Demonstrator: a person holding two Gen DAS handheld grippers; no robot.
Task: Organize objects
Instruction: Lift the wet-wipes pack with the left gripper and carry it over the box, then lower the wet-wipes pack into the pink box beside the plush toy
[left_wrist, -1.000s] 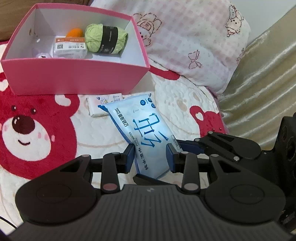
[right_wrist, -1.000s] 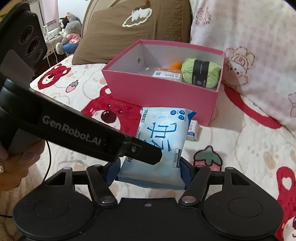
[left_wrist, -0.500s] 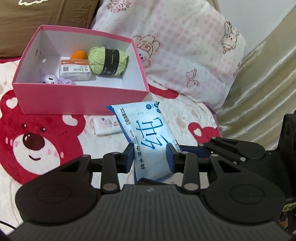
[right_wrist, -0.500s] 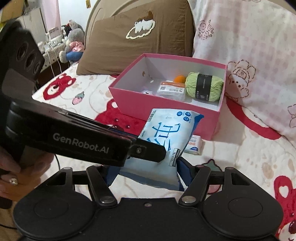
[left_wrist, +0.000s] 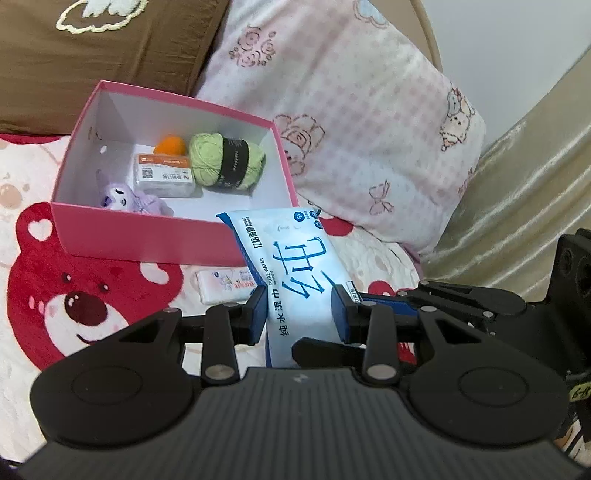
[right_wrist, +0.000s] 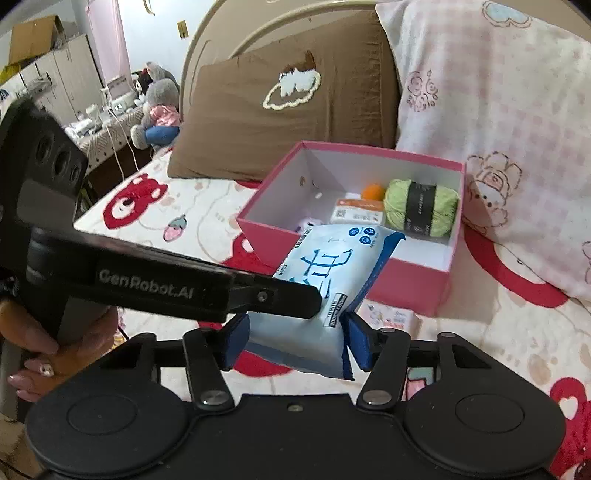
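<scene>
A blue and white wet-wipes pack (left_wrist: 295, 266) is held in the air in front of the open pink box (left_wrist: 147, 240). My left gripper (left_wrist: 298, 314) is shut on its near end. My right gripper (right_wrist: 295, 339) is shut on the same pack (right_wrist: 332, 273) from the other side. The pack's far end overlaps the box's near rim (right_wrist: 332, 243). Inside the box lie a green yarn ball (left_wrist: 227, 164), an orange ball (left_wrist: 170, 146), a small labelled packet (left_wrist: 164, 179) and a purple plush toy (left_wrist: 129, 197).
A small tissue packet (left_wrist: 225, 284) lies on the bear-print bedspread (left_wrist: 55, 295) in front of the box; it also shows in the right wrist view (right_wrist: 391, 319). A pink checked pillow (left_wrist: 369, 129) and a brown pillow (right_wrist: 288, 110) stand behind the box.
Both grippers have lifted the wipes pack up off the bedspread and toward the box. The box now sits lower in view and its inside shows more.
</scene>
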